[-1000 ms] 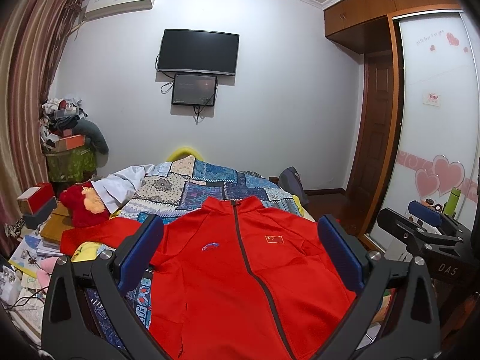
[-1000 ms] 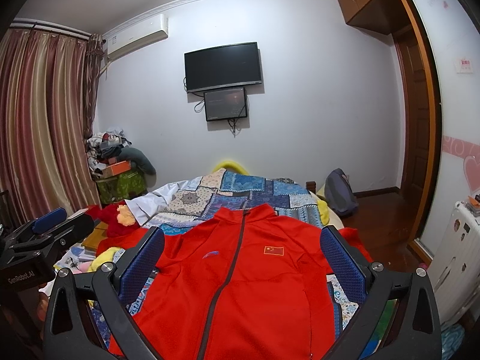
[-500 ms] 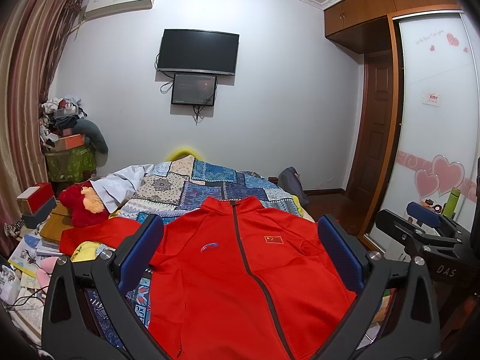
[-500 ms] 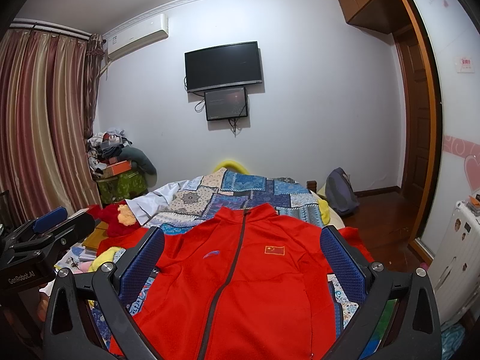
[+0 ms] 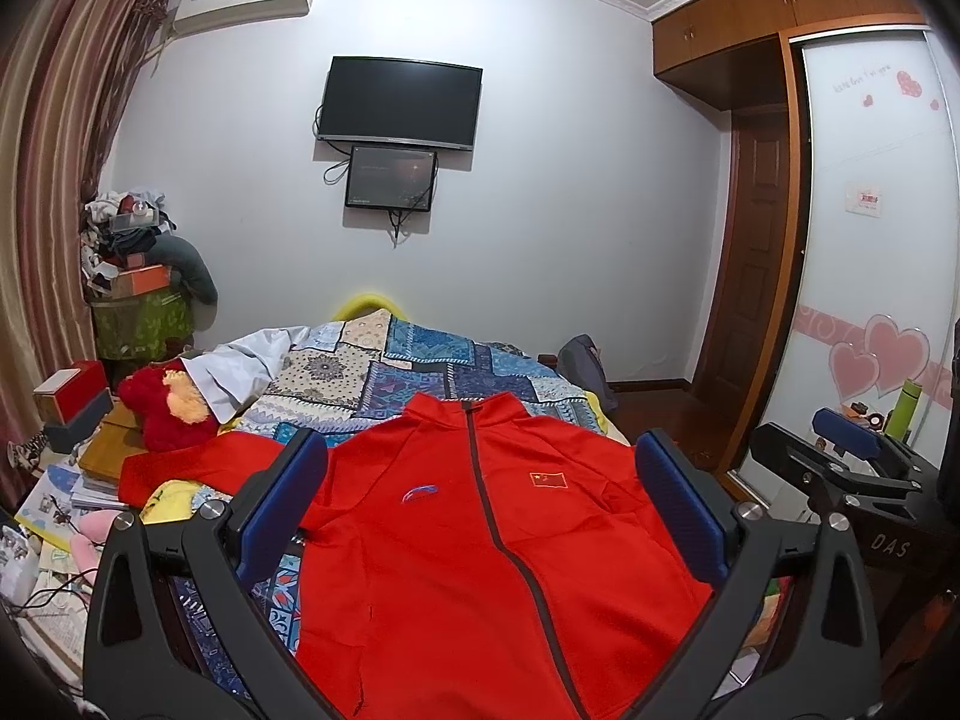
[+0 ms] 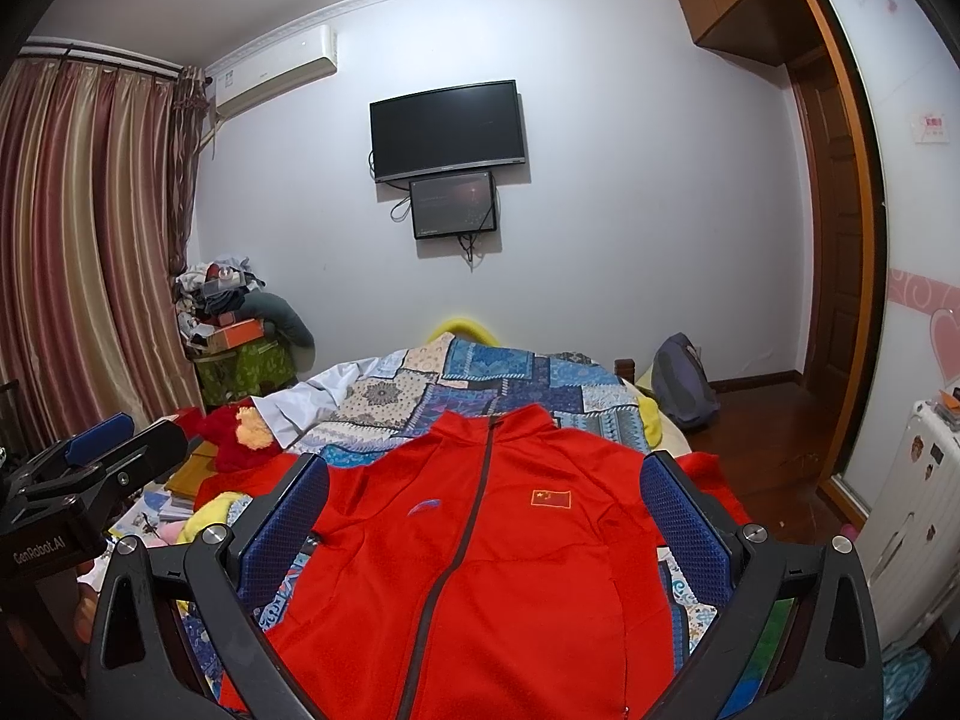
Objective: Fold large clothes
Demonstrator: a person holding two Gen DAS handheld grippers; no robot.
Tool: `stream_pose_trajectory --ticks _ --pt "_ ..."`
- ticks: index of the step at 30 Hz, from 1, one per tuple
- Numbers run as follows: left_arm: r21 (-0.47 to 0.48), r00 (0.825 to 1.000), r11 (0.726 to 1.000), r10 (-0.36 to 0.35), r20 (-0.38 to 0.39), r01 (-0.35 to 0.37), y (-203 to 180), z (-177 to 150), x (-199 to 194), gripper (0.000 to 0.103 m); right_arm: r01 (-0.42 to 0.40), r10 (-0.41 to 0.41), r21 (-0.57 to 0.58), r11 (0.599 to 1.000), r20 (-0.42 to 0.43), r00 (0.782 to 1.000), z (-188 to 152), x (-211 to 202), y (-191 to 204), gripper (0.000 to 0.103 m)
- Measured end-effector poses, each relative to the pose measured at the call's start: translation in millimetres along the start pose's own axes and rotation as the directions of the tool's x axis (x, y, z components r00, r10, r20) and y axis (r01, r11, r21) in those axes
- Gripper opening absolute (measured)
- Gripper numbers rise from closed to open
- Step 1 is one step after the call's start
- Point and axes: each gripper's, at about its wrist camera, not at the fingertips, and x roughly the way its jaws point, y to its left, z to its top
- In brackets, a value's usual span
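A red zip-up jacket [image 5: 456, 546] lies flat, front up, on the patchwork bedspread [image 5: 414, 372], collar toward the far wall. Its left sleeve [image 5: 198, 468] stretches out to the left. It also shows in the right wrist view [image 6: 480, 552]. My left gripper [image 5: 480, 504] is open and empty, held above the jacket's chest. My right gripper [image 6: 483, 510] is open and empty, also above the chest. Each gripper shows in the other's view: the right one at the right [image 5: 840, 456], the left one at the left [image 6: 102, 456].
A red plush toy [image 5: 162, 408] and a white garment [image 5: 240, 366] lie at the bed's left. Books and boxes [image 5: 66, 402] crowd the left side. A grey backpack [image 6: 681, 381] sits on the floor right. A white suitcase [image 6: 912, 510] stands at the right.
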Motion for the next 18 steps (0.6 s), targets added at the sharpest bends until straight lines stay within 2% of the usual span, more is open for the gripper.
stream_pose_trajectory --ticks 13,18 --pt "-0.024 1.0 1.0 0.011 -0.02 -0.012 10 1 15 0.103 0.011 -0.011 -0.001 1.0 -0.021 1.0 -10 11 10 0.103" --pt "-0.011 0.998 0.999 0.052 -0.038 -0.052 23 3 37 0.103 0.012 -0.013 -0.007 1.0 -0.036 0.999 -3 28 10 0.103"
